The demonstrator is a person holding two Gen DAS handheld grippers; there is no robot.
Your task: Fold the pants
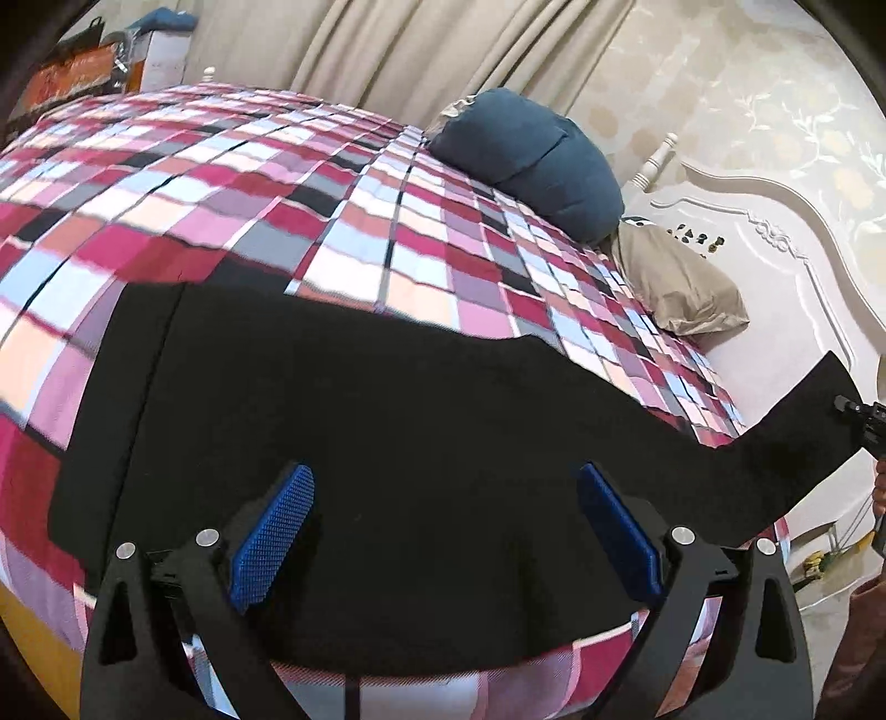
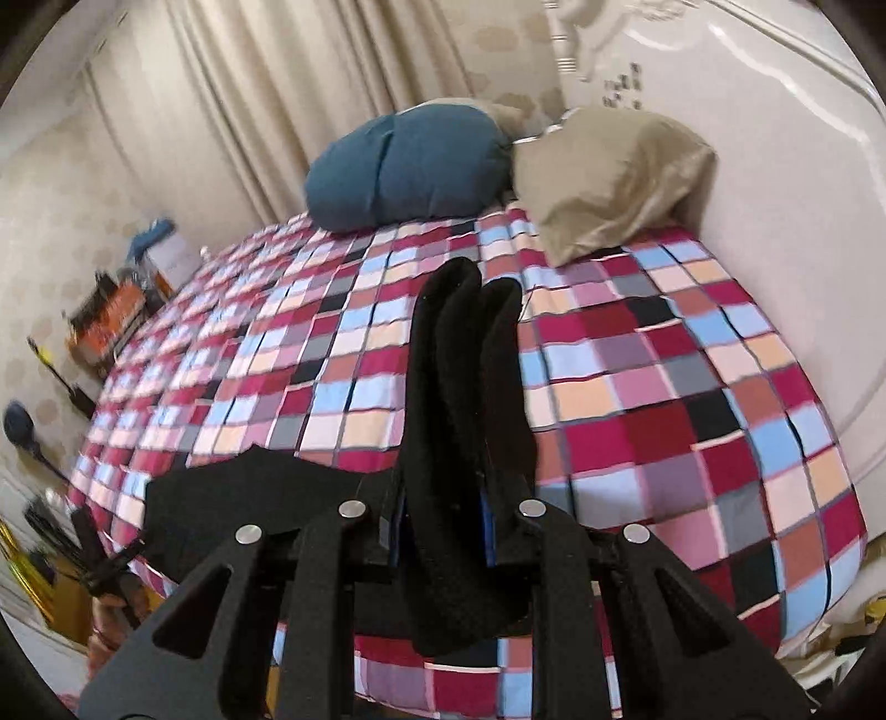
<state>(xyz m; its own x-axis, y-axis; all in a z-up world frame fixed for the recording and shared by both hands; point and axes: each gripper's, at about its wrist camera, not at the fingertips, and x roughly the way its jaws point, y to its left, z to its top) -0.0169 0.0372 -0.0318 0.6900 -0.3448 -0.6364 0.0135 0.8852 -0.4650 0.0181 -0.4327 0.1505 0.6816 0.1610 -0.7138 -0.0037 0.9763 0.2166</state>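
So the black pants are spread flat over the checkered bedspread, filling most of the lower half of the left wrist view, with one leg stretching out toward 3 o'clock and lifting off the bed up to the right gripper, which just pokes in at the frame edge there. The left gripper hangs over the pants with its blue pads spread wide apart, nothing pinched between them, just black fabric lying underneath. In the right wrist view the right gripper is clamped tight on a bunched fold of the pants, and the cloth sticks up between the fingers toward 12 o'clock in a couple of thick ridges, while the remaining fabric trails off toward 9 o'clock, lying on the bedspread. Up at the head of the bed there's a dark blue pillow at about 12 o'clock and a tan pillow just beside it at 1 o'clock, both leaning by the white headboard. Beige curtains hang behind the bed.
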